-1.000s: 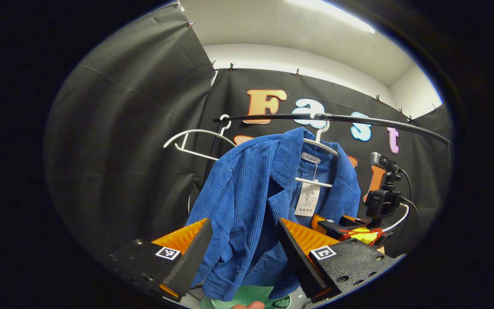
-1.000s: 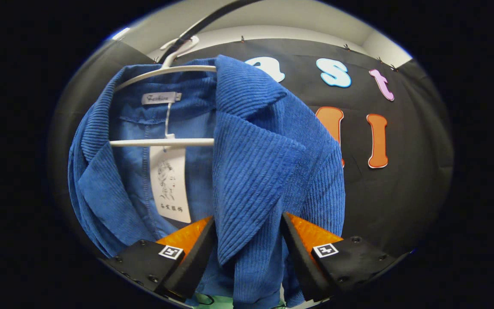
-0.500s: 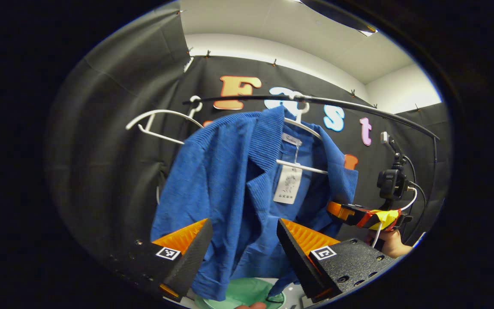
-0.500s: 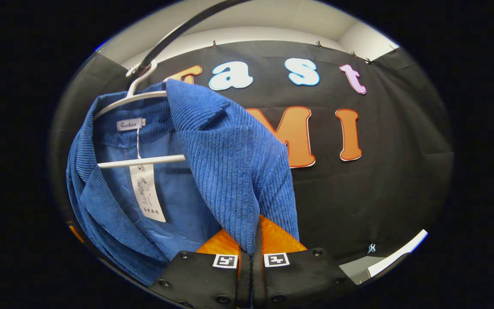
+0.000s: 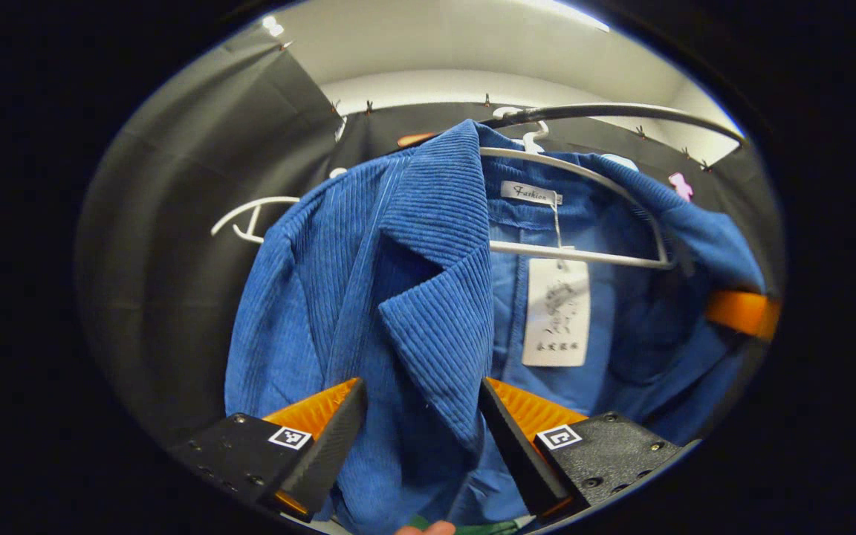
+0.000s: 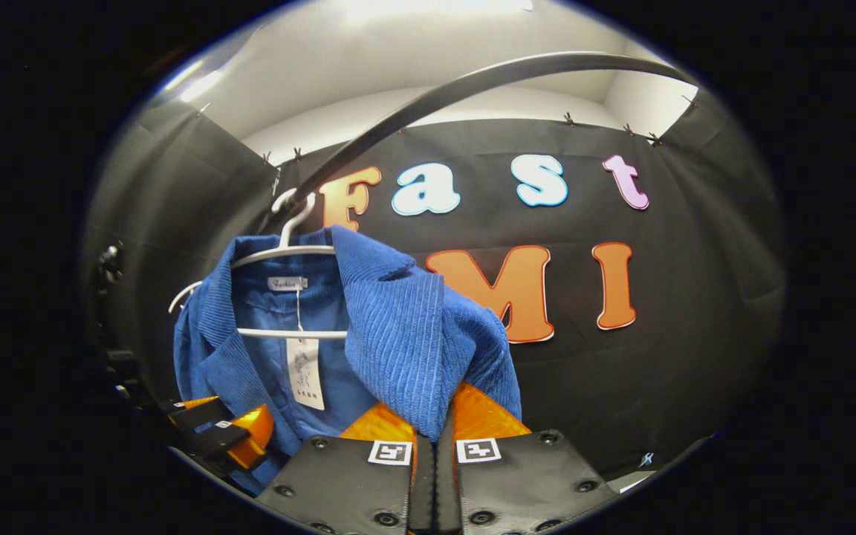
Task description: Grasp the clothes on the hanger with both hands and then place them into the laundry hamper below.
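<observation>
The right tool (image 6: 432, 438) is pressed together on the edge of the blue jacket (image 6: 398, 342). The left tool (image 5: 420, 431) stands wide, with the jacket's other lapel (image 5: 443, 327) between its fingers. The jacket hangs on a white hanger (image 5: 584, 256) under the dark rail (image 6: 472, 82).
</observation>
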Tool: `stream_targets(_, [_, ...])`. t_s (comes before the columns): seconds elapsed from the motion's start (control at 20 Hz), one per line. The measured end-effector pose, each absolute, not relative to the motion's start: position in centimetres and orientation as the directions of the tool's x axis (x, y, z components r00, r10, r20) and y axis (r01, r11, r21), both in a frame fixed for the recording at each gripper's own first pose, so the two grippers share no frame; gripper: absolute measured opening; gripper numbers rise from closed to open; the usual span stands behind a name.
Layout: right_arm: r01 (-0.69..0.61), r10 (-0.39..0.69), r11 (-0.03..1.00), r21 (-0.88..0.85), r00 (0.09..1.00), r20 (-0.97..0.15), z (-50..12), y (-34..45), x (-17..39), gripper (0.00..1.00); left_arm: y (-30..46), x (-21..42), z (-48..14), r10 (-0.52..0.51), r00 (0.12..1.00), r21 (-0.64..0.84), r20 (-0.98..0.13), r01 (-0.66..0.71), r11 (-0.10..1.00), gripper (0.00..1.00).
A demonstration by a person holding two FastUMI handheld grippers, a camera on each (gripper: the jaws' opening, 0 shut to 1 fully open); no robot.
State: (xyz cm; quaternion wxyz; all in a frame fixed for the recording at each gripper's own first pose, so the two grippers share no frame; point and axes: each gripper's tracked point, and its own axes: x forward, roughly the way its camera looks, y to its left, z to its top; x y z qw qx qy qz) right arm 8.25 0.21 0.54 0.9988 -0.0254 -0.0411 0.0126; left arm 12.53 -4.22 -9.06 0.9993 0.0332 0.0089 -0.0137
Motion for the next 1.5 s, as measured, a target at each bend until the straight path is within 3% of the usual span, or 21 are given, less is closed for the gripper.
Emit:
stream_targets(0.1, [-0.094,0.095,0.995,-0.025,0.992,0.079,1.0,-0.2,7.7,0.09,-4.9,13.6,-9.6,0.018,1.000,0.092,-0.018,-0.017,0.996,0.98])
stream_targets(0.35, [-0.221,0.221,0.975,-0.006,0.972,0.078,0.9,-0.4,8.4,0.09,-6.4,14.4,-10.3,0.091,0.996,0.063,0.025,-0.092,0.994,0.92])
stream_targets(0.4, [-0.232,0.231,0.973,-0.001,0.970,0.079,1.0,-0.4,8.6,0.09,-6.0,14.5,-10.5,0.119,0.992,0.076,0.032,-0.121,0.990,0.95])
stream_targets(0.6, [-0.201,0.202,0.979,-0.019,0.976,0.086,1.0,-1.7,8.7,0.09,-3.4,14.8,-11.3,0.171,0.985,0.143,0.019,-0.172,0.975,0.91])
stream_targets(0.65, [-0.197,0.197,0.980,-0.016,0.975,0.098,1.1,-1.8,8.5,0.08,-2.5,14.5,-11.0,0.174,0.985,0.165,0.020,-0.174,0.971,0.86])
stream_targets(0.9, [-0.083,0.097,0.993,-0.083,0.979,0.178,2.5,-2.8,8.0,0.09,-1.6,12.7,-9.8,0.022,0.999,0.170,-0.030,-0.016,0.985,0.11])
stream_targets(1.0, [-0.067,0.090,0.990,-0.121,0.977,0.193,2.6,-2.2,7.8,0.09,-1.0,11.3,-7.5,0.002,1.000,0.212,0.004,-0.003,0.977,0.05])
stream_targets(1.1, [-0.051,0.074,0.992,-0.119,0.977,0.201,2.9,-2.0,7.9,0.08,-0.2,9.6,-4.4,0.004,0.998,0.270,0.062,-0.021,0.963,0.07])
stream_targets(1.5, [0.081,-0.064,0.995,-0.060,0.967,0.246,5.6,-5.6,8.6,0.08,9.3,7.6,7.9,0.216,0.936,0.280,0.279,-0.294,0.914,0.05])
